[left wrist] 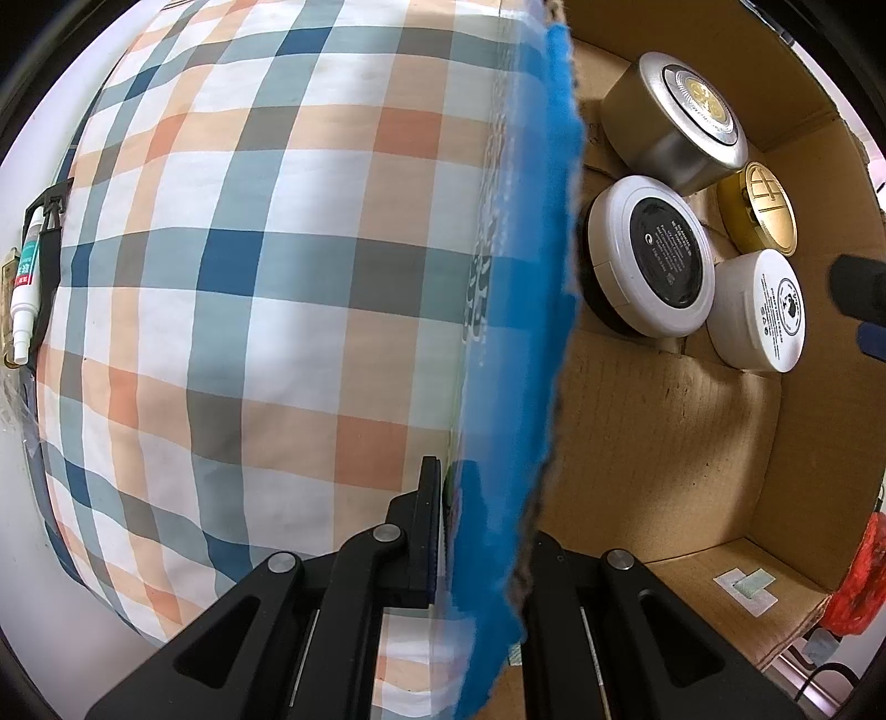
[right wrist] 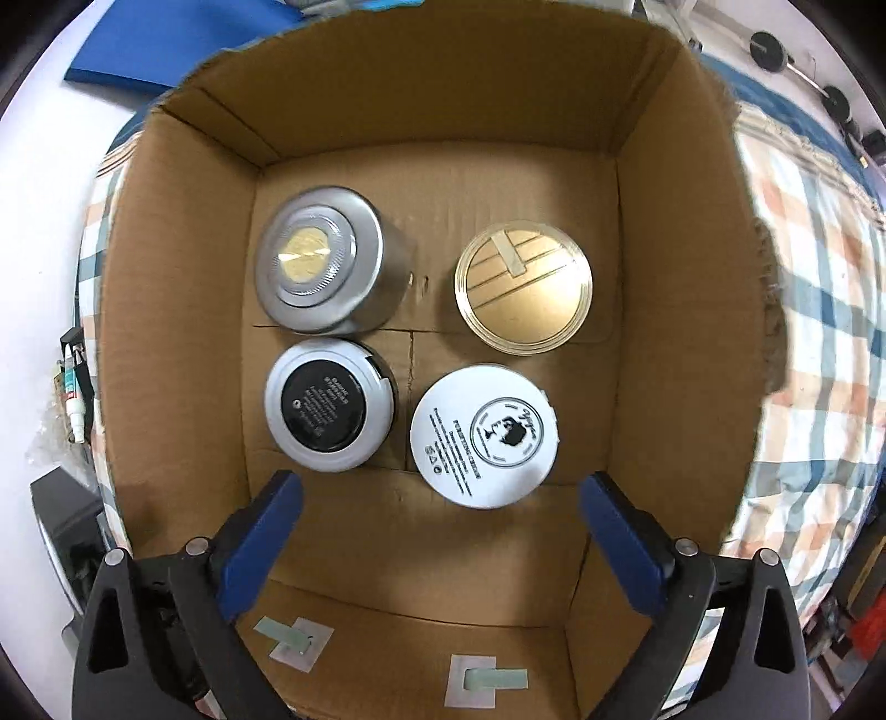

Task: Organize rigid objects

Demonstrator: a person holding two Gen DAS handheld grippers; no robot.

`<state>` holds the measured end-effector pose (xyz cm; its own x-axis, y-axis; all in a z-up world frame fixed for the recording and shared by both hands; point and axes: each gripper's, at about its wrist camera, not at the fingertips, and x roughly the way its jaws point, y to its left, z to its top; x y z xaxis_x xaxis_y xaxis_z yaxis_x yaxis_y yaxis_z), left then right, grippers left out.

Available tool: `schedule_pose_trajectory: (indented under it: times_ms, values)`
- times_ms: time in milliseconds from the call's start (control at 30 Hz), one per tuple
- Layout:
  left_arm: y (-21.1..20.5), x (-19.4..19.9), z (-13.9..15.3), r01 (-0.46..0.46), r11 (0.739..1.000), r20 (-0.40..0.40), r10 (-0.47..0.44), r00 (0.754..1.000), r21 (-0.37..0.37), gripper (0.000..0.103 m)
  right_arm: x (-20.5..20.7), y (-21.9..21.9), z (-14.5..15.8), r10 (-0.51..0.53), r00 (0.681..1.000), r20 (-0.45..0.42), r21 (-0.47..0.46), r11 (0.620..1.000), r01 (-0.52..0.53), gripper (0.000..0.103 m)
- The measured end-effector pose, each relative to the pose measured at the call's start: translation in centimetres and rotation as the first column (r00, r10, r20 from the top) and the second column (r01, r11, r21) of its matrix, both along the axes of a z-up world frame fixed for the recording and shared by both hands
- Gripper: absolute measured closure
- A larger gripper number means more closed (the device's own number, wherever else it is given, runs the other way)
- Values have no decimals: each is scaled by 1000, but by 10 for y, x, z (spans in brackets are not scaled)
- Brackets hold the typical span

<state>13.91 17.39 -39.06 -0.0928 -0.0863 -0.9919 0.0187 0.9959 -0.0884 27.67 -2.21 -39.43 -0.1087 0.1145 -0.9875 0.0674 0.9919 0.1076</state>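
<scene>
An open cardboard box (right wrist: pixel 183 288) holds several round jars: a silver tin with a gold centre (right wrist: pixel 321 266), a gold-lidded jar (right wrist: pixel 523 288), a grey jar with a black label (right wrist: pixel 326 410) and a white jar with black print (right wrist: pixel 484 437). My right gripper (right wrist: pixel 440 501) is open and empty, above the box's near part, just short of the white jar. My left gripper (left wrist: pixel 482 531) is shut on the box's blue-faced wall (left wrist: pixel 548 277), which it clamps from both sides. The same jars show in the left wrist view, silver tin (left wrist: pixel 675 122) and white jar (left wrist: pixel 758 310) among them.
The box rests on a plaid-covered cushion (left wrist: pixel 249 277), also at the right in the right wrist view (right wrist: pixel 819 332). A white tube (left wrist: pixel 25 288) lies at the cushion's left edge. A blue board (right wrist: pixel 166 39) lies behind the box. A red thing (left wrist: pixel 858 576) sits beside the box.
</scene>
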Motion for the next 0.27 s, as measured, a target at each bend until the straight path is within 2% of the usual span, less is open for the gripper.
schedule_pose_trajectory:
  times_ms: [267]
  values:
    - [0,-1,1,2,1000,3,-2,1000,1,98,-8,0,28,7,999,51,26,1000,-8,0]
